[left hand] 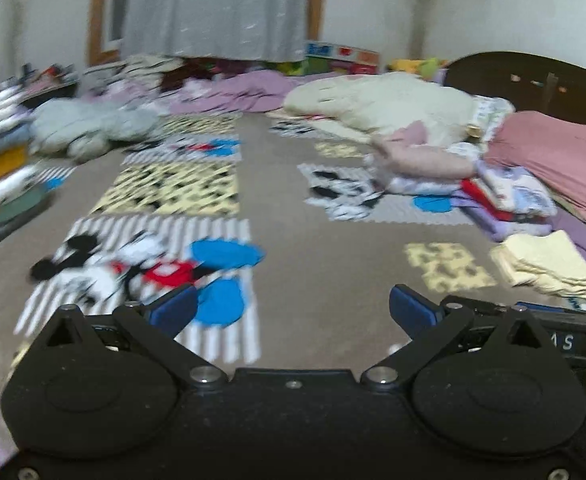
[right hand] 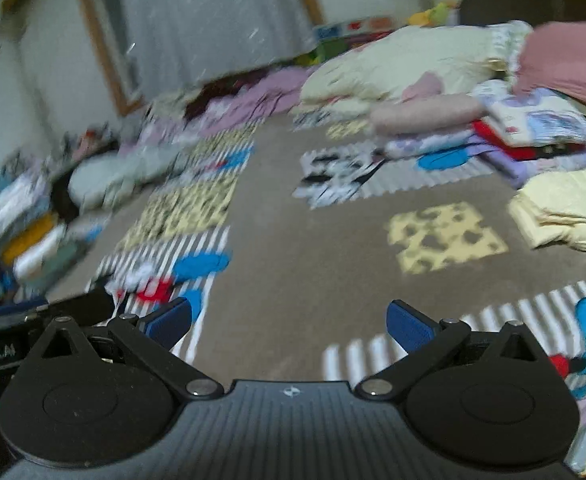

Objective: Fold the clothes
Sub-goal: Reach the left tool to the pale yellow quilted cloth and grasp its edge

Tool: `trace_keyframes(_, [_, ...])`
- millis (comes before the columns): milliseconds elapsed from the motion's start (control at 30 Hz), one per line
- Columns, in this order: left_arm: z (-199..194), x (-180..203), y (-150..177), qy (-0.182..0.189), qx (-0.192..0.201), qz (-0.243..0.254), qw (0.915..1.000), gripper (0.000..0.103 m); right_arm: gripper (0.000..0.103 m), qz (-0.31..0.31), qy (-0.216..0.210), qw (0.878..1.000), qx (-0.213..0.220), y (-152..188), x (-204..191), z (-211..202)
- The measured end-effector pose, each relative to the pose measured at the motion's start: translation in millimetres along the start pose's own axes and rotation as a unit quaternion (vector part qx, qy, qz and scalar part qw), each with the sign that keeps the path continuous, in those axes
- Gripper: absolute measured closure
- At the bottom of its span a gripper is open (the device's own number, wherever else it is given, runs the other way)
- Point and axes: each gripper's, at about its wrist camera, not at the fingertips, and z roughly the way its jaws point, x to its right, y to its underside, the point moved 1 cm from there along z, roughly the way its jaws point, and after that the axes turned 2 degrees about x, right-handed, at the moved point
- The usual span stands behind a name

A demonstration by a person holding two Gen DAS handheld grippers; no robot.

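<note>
Both tools hang over the patchwork cartoon rug [left hand: 317, 240], and the left gripper [left hand: 291, 308] and right gripper [right hand: 289, 320] each have blue fingers spread wide with nothing between them. Clothes sit at the rug's edges: a folded pale-yellow stack [right hand: 569, 208] on its right side, a crumpled grey garment [left hand: 89, 128] at its far left. Both views are smeared, so a hasty reach could plausibly snag the rug or topple the yellow stack.

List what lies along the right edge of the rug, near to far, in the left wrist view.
Folded yellow stack → folded pile with red and lilac layers → rolled pink cloth → cream bedding → dark headboard.
</note>
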Motion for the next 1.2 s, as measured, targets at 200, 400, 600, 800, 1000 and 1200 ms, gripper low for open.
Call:
trace_keyframes(200, [45, 63, -25, 0.056, -0.005, 0.034, 0.9978, 0.0, 0.0, 0.061, 0.053, 0.994, 0.074, -32, 87, 6])
trace_keyframes(400, [84, 126, -38, 0.12, 0.007, 0.041, 0.9919, 0.0, 0.0, 0.137, 0.115, 0.973, 0.146, -46, 187, 10])
trace_keyframes(600, [124, 183, -44, 0.168, -0.012, 0.043, 0.9847, 0.001, 0.0, 0.138, 0.222, 0.95, 0.173, -24, 262, 20])
trace_keyframes(800, [175, 238, -31, 0.204, -0.044, 0.059, 0.9762, 0.003, 0.0, 0.183, 0.238, 0.94, 0.16, 0, 315, 18])
trace_keyframes(1000, [221, 279, -15, 0.225, -0.063, 0.069, 0.97, 0.024, 0.0, 0.261, 0.235, 0.923, 0.159, 10, 355, 28])
trace_keyframes(1200, [276, 300, 3, 0.245, -0.124, 0.003, 0.9616, 0.026, 0.0, 0.315, 0.234, 0.903, 0.176, 16, 370, 23])
